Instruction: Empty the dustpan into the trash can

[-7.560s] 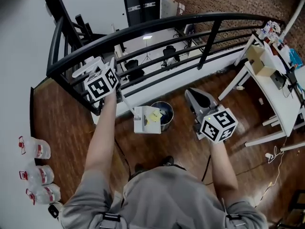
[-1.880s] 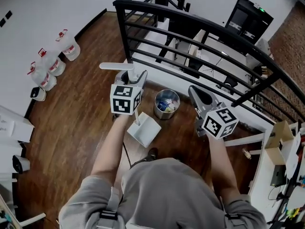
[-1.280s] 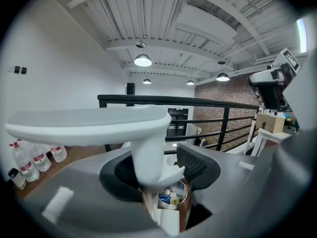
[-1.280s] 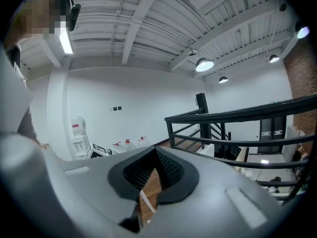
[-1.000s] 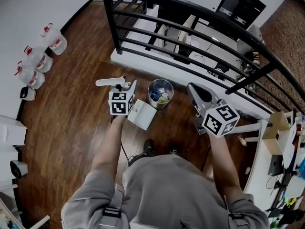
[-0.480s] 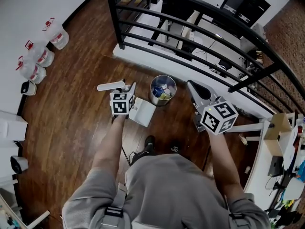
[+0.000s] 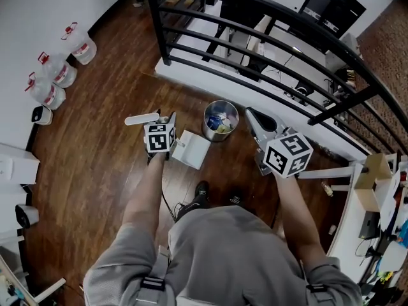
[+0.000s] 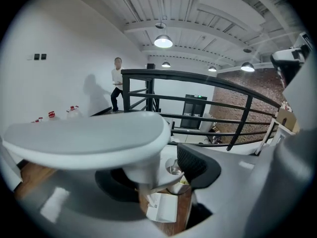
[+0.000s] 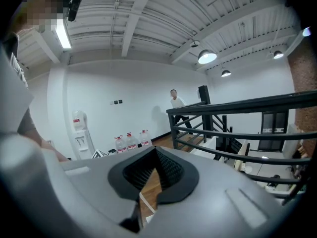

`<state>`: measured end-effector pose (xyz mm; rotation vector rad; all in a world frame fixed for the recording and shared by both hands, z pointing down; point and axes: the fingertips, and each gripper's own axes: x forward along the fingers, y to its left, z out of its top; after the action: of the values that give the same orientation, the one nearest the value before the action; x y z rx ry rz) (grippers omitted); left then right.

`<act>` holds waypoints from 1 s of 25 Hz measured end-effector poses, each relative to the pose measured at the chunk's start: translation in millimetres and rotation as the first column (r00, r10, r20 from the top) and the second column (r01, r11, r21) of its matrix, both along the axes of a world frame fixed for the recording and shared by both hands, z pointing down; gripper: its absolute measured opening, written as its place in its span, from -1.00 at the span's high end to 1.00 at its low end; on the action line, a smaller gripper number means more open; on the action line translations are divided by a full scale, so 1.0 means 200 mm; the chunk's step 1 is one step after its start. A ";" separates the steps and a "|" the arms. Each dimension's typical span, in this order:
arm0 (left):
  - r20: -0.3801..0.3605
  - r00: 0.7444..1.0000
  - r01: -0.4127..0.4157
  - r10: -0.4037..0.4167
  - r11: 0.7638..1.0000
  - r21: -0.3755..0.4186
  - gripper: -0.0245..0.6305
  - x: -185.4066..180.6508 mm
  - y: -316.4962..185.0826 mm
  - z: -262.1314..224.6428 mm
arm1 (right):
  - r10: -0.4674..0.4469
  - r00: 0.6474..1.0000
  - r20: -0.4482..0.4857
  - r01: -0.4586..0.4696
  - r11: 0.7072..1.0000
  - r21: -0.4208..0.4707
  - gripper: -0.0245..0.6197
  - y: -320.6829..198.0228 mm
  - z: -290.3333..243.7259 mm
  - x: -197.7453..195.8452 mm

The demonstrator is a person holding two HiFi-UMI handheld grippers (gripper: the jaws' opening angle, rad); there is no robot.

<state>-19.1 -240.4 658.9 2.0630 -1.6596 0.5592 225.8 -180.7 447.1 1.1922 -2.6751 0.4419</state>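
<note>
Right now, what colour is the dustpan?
White. The head view shows the dustpan best, on the wooden floor beside the trash can.

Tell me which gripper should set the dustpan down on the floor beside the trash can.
Left. The left gripper has the dustpan's handle between its jaws and holds it low, right beside the trash can. The right gripper is shut on nothing, on the can's other side.

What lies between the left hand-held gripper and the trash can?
The white dustpan, held by the left hand-held gripper; the head view shows it.
</note>
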 end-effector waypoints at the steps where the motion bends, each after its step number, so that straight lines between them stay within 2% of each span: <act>1: -0.002 1.000 0.013 -0.013 1.000 -0.008 0.26 -0.02 0.00 0.01 | -0.004 1.000 0.000 0.004 1.000 -0.002 0.93 0.00 0.00 0.00; 10: -0.025 0.993 0.116 -0.116 0.993 -0.024 0.24 -0.23 -0.02 0.06 | -0.045 0.998 -0.032 0.044 0.999 -0.029 0.93 0.04 0.05 -0.07; 13: -0.034 0.988 0.149 -0.149 0.989 -0.020 0.17 -0.28 -0.03 0.08 | -0.051 0.998 -0.037 0.050 0.998 -0.046 0.93 0.05 0.09 -0.07; 19: -0.044 0.985 0.166 -0.166 0.986 -0.005 0.08 -0.39 0.01 0.09 | -0.080 0.996 -0.037 0.077 0.995 -0.062 0.93 0.07 0.13 -0.16; 25: -0.063 0.979 0.191 -0.194 0.980 -0.056 -0.04 -0.46 0.13 0.17 | -0.109 0.994 -0.031 0.107 0.993 -0.058 0.93 0.06 0.13 -0.25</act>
<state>-111.3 -215.3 693.1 1.8390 -1.7623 0.4550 176.0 -167.9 472.5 1.0248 -2.6631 0.4721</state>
